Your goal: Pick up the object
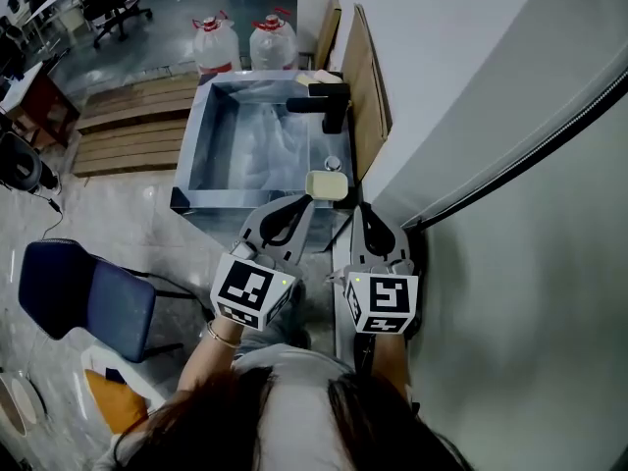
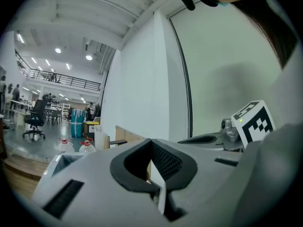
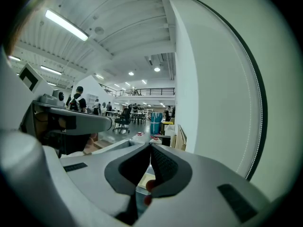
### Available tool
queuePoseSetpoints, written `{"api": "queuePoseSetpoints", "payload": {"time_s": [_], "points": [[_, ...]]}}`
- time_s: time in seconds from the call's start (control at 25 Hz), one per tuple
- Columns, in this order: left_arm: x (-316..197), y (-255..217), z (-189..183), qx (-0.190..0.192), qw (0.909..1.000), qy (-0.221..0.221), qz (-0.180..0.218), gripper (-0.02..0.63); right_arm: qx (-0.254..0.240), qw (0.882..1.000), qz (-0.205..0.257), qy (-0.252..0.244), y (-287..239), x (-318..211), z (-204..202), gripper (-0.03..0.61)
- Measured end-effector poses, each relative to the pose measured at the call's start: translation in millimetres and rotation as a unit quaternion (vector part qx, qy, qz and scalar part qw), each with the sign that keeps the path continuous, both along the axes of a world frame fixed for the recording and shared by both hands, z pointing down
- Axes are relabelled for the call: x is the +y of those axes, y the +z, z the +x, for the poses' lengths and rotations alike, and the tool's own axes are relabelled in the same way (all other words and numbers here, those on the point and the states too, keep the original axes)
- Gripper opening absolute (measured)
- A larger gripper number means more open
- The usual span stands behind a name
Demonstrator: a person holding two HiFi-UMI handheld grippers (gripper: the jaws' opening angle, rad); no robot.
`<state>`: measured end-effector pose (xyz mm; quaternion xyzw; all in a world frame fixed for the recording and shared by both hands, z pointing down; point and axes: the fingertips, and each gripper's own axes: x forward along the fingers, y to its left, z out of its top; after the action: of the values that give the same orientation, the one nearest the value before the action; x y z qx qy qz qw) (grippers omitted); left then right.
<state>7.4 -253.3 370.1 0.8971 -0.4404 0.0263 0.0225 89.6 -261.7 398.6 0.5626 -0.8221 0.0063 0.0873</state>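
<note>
Left gripper (image 1: 302, 204) and right gripper (image 1: 364, 210), centre frame: jaws closed, empty. Pale yellow block (image 1: 327, 184) on sink (image 1: 192, 143) rim, just above left gripper.

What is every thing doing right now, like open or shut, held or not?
Left gripper: fingers shut, holding nothing.
Right gripper: fingers shut, holding nothing.
Pale yellow block: lying flat on the sink rim, not held.
Faucet: no water running that I can see.
Water jugs: upright, caps on.
Blue chair: nobody sitting on it.
</note>
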Motion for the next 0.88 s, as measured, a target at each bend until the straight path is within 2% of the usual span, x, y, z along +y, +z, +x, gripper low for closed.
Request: {"api": "queuePoseSetpoints", "payload": {"time_s": [0.88], "points": [[-70,25,7,0.004,0.999,0.028,-0.034,0.008,0.045,0.996,-0.079,0.006,62,-76,-2,0.028]]}}
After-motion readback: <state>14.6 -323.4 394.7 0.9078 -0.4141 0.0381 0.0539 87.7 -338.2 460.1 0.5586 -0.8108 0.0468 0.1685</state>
